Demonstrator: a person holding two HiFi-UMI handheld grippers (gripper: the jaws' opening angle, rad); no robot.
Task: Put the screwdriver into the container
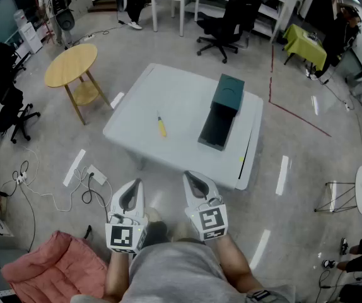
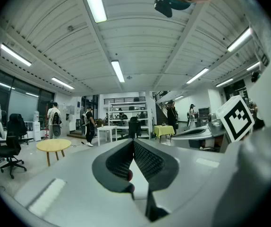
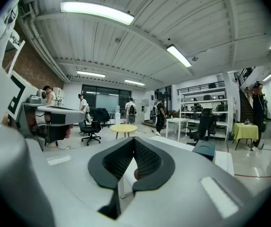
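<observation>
**Screwdriver lies on the surface; both grippers clenched and empty**

In the head view the yellow-handled screwdriver (image 1: 161, 126) lies flat on the white surface (image 1: 137, 115). It is at about 9 o'clock from the dark green container (image 1: 221, 111), near it but apart. Nothing touches it.

The left gripper (image 1: 135, 187) and right gripper (image 1: 193, 180) hang side by side off the surface's near edge. They are at 6 o'clock from the screwdriver and well apart from it, and both point toward the surface.

In the left gripper view the fingers (image 2: 147, 162) meet at their tips with nothing between them. The right gripper view shows its fingers (image 3: 147, 161) pressed together the same way, also empty. The container (image 3: 204, 149) shows at 3 o'clock from these fingers.

A round wooden table (image 1: 72, 65) stands on the floor at 10 o'clock from the surface.
</observation>
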